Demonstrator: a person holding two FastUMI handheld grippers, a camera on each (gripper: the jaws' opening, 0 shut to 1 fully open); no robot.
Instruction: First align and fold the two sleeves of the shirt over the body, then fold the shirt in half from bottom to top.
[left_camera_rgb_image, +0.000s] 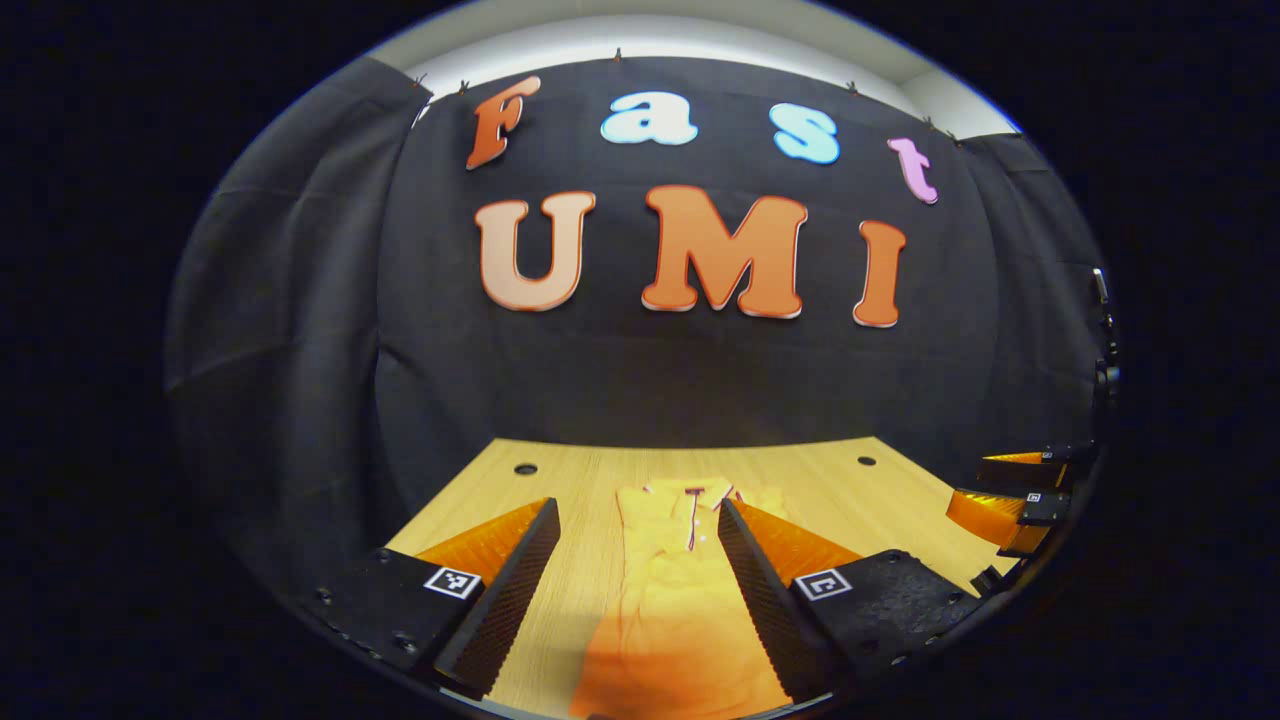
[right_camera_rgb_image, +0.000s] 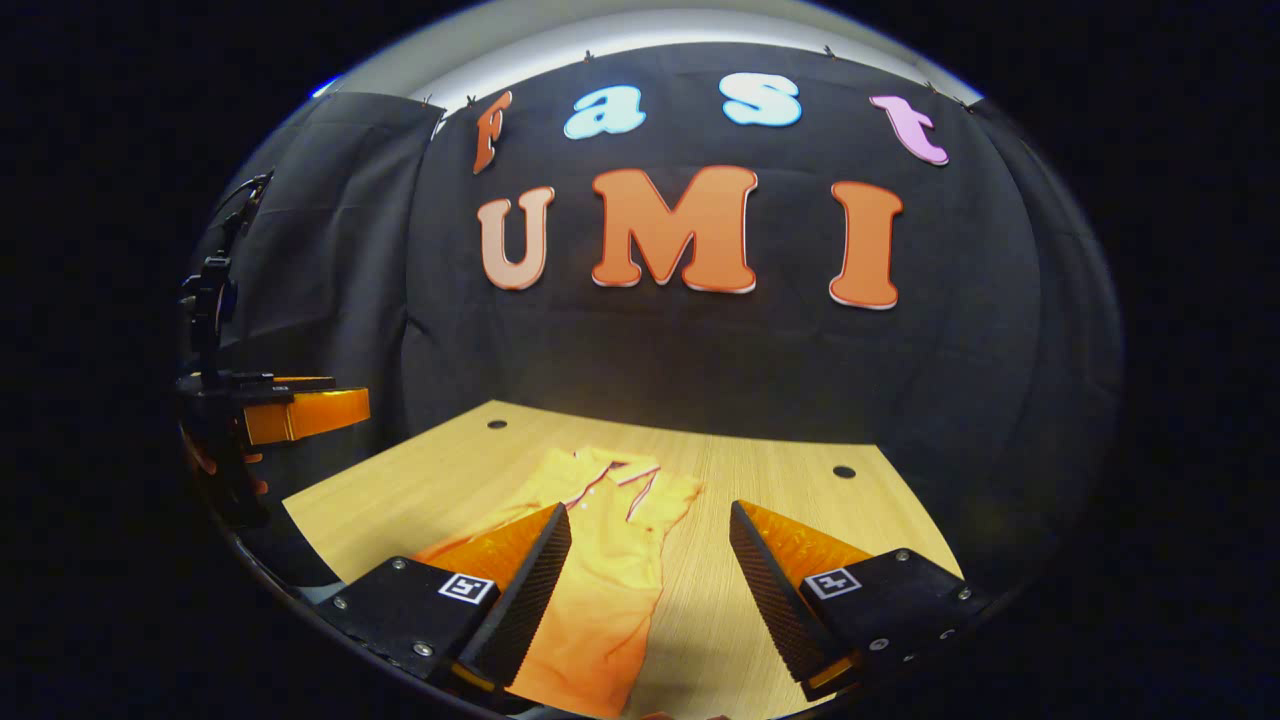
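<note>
Shirt: a yellow-orange collared polo shirt lies flat on the light wooden table, collar toward the far wall, running from the centre of the left gripper view down to its bottom edge; its sleeves look folded in over the body.
Right gripper view: the same shirt sits lower centre, angled toward the lower left.
Left gripper: fingers spread wide apart, holding nothing, raised above the shirt at the bottom of its own view; it also appears at the left edge of the right gripper view.
Right gripper: fingers apart and empty, above the shirt's edge and bare table; seen too at the lower right of the left gripper view.
Table: two dark round holes near its far edge.
</note>
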